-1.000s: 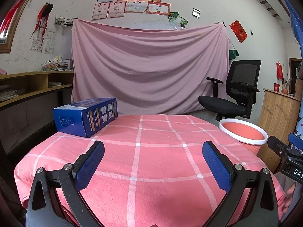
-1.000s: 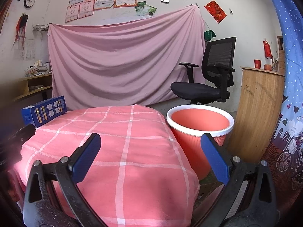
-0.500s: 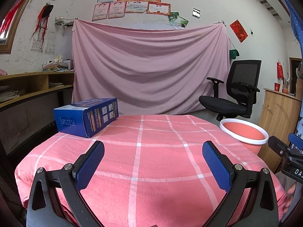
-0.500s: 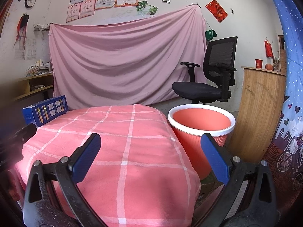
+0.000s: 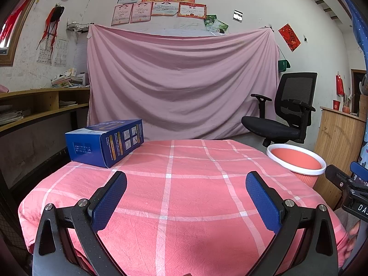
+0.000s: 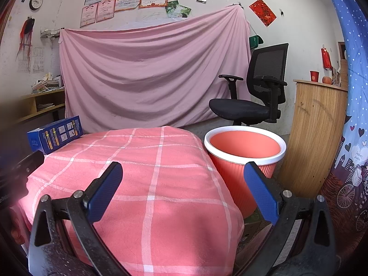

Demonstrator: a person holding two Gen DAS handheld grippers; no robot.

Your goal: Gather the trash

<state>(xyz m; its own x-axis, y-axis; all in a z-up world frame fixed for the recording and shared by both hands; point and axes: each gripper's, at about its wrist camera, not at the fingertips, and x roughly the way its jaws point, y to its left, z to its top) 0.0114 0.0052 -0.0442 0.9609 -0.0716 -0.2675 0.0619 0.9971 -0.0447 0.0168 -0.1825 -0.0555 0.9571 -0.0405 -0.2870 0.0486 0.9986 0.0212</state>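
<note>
Nearest in both wrist views are the grippers themselves: the left gripper [image 5: 185, 197] and the right gripper [image 6: 182, 188] each hover low over the near edge of the table with jaws spread wide and nothing between the blue pads, a stance that reads as readiness before the first reach, not as carrying. Under them lies the pink checked tablecloth [image 5: 188, 193], draped over the whole table, so the table's legs and edge are hidden and only the cloth's folds show where the top ends. At the far left of the cloth sits the one thing that looks like trash, a blue cardboard box [image 5: 105, 142], lying on its long side close to the corner; it is well apart from both grippers, and whether it is empty or sealed cannot be told, nor can its small print be read. To the right of the table, on the floor just beside the hanging cloth, stands the orange wastebasket [image 6: 245, 154] with a white rim, mouth up, a sensible place for dropping things swept off the right edge; its base is cut off behind the right finger and its bottom is not visible. Farther back are a black office chair [image 6: 255, 96] and a pink sheet [image 5: 181, 85] hung across the wall, concealing whatever is behind it.
</note>
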